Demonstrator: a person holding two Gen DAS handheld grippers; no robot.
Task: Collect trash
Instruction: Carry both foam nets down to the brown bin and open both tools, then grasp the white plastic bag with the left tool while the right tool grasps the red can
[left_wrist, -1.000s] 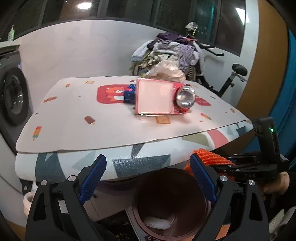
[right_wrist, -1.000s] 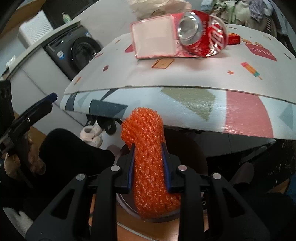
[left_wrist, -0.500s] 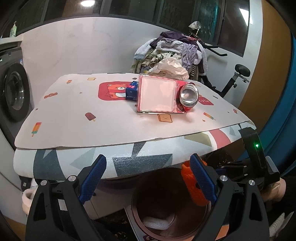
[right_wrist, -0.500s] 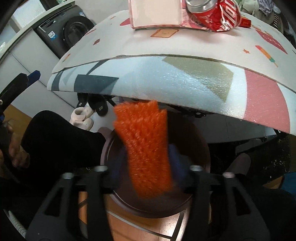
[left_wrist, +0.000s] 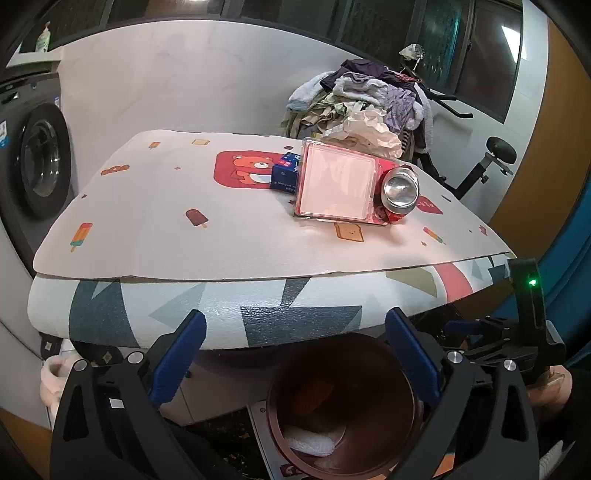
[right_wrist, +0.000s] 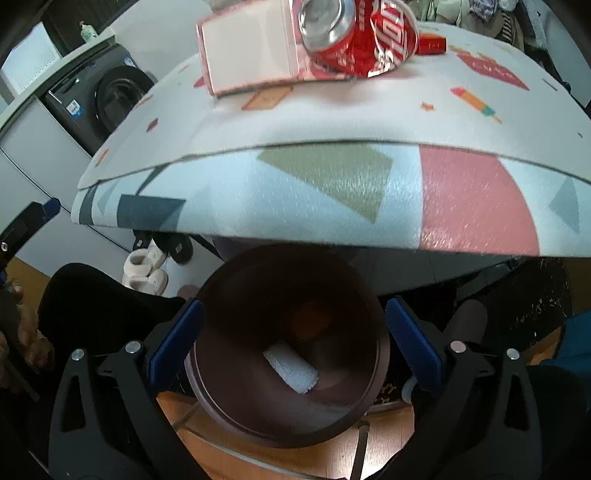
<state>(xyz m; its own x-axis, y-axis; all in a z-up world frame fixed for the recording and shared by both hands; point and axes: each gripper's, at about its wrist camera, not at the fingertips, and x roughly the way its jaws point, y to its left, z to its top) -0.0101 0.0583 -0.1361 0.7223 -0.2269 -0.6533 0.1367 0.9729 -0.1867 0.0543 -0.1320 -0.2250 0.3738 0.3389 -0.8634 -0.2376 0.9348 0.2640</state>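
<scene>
A dark brown trash bin (right_wrist: 382, 343) stands on the floor under the table's front edge (right_wrist: 332, 192). Inside it lie an orange foam net (right_wrist: 308, 319) and a white foam piece (right_wrist: 291, 369). My right gripper (right_wrist: 293, 308) hangs over the bin, its jaws opening with nothing between them. My left gripper (left_wrist: 293, 321) is also opening and empty, above the bin (left_wrist: 271, 406) and pointed at the table. On the table (left_wrist: 147, 206) lie a crushed red can (left_wrist: 400, 194), a pink box (left_wrist: 336, 184), a blue box (left_wrist: 286, 173) and crumpled paper (left_wrist: 369, 129).
A washing machine (left_wrist: 40, 162) stands to the left. A heap of clothes (left_wrist: 369, 92) lies on an exercise bike behind the table. Slippers (right_wrist: 146, 273) sit on the floor under the table. A person's black-clad leg (right_wrist: 92, 306) is left of the bin.
My right gripper opened and let go of the orange foam net, which dropped into the bin. The left gripper barely moved.
</scene>
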